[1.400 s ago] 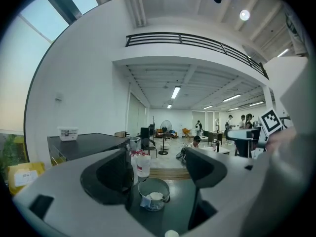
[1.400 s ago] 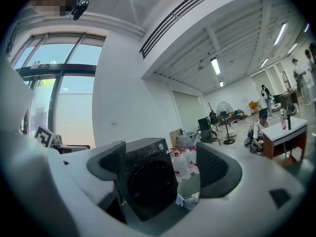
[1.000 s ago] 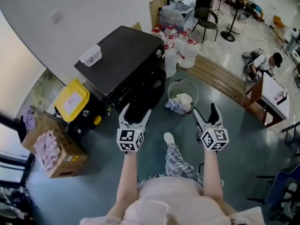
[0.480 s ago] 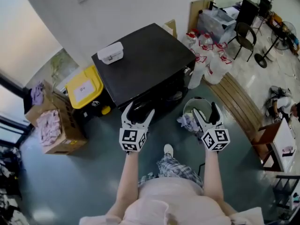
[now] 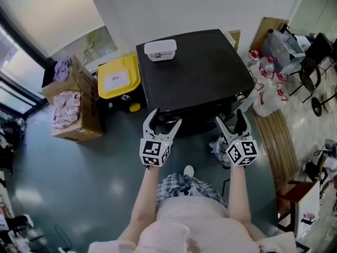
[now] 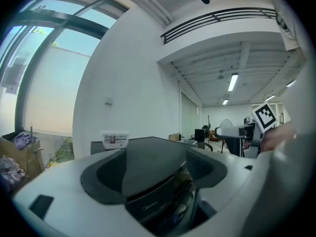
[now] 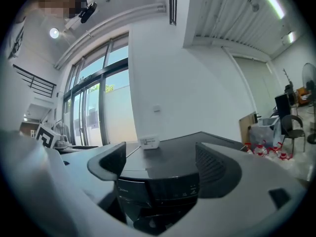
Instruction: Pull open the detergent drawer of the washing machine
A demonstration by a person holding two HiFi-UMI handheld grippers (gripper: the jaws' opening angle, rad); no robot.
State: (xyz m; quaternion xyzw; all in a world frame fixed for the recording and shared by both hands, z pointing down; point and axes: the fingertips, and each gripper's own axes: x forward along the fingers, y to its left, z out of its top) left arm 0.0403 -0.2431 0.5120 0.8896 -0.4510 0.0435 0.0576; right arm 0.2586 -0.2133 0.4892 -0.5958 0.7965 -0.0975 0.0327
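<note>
**Head view.** Looking steeply down, a person stands facing one black washing machine (image 5: 195, 70) set against a white wall. The person holds two grippers level and side by side, both aimed at the machine's front edge, most likely so either can reach the control strip. The left gripper (image 5: 165, 119) has its jaws spread wide and holds nothing. The right gripper (image 5: 230, 119) is the same, wide and empty. Both are near the machine's front but apart from it. One white tub (image 5: 160, 49) rests on the lid near the back. Left of the machine stand one yellow-lidded bin (image 5: 118, 76) and one cardboard box (image 5: 71, 107) with cloth in it. To the right is a cluster of red-labelled bottles (image 5: 266, 86), too bunched to count.

**Left gripper view.** The left gripper (image 6: 153, 174) shows two pale jaws with a broad gap between them. Through the gap the machine's upper front corner is seen at an angle. The detergent drawer (image 6: 148, 206) appears to be the dark panel carrying a small brand mark; it sits flush and shut.

**Right gripper view.** The right gripper (image 7: 160, 169) faces the machine more squarely, its jaws wide with nothing between them. The drawer (image 7: 132, 191) seems to be the left section of the control strip, still closed. The task looks not yet begun, and this gripper seems the better lined up for the pull.
</note>
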